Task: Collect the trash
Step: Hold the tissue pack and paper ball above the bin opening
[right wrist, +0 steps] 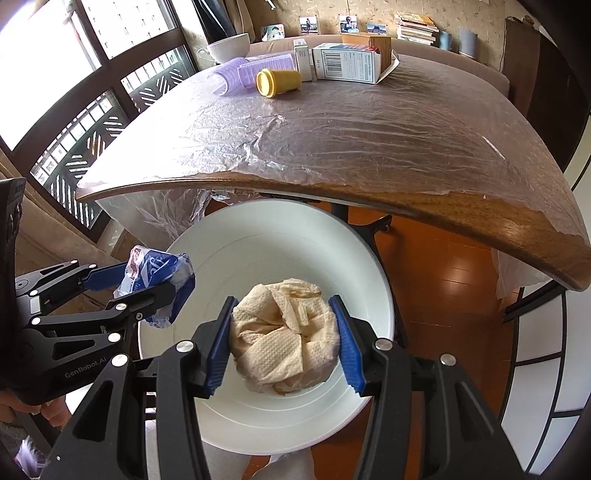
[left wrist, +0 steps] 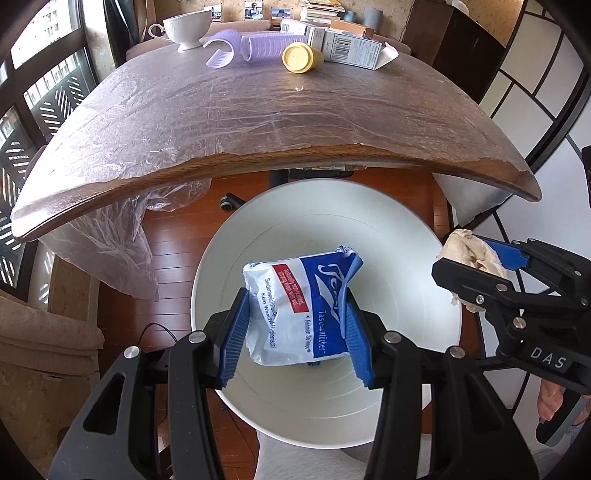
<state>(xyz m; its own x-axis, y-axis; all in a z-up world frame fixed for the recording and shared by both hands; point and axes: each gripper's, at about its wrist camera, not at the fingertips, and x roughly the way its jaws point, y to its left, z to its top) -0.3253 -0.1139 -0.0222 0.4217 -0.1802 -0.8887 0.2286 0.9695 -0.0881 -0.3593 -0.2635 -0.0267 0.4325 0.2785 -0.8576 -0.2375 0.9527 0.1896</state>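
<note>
A white round bin stands on the floor below the table's near edge; it also shows in the right wrist view. My left gripper is shut on a blue and white tissue packet and holds it over the bin's mouth; the packet also shows in the right wrist view. My right gripper is shut on a crumpled beige paper napkin, also over the bin; the napkin also shows in the left wrist view.
The wooden table is covered in clear plastic film. At its far side lie a yellow cup on its side, purple plastic cups, a white teacup and cardboard boxes. A sofa stands at left.
</note>
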